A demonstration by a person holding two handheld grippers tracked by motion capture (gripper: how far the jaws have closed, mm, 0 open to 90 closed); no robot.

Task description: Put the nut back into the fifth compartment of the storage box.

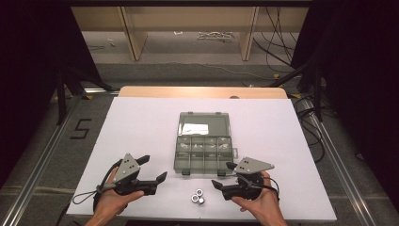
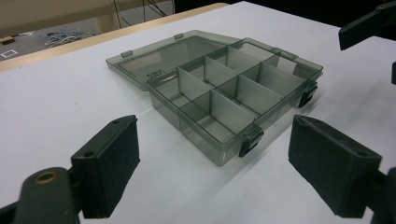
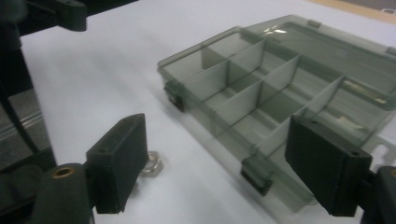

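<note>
White counter carries an open, smoky box at its middle. Nuts lie just in front of the box. Left gripper and right gripper flank the nuts, both spread wide, holding nothing.

In the right gripper view, the nuts at lower left are partly hidden behind that claw's left jaw, so their number cannot be told there. The organizer box is cut off by the right edge of the frame. In the high view, the contents of the box compartments are too small to tell.
</note>
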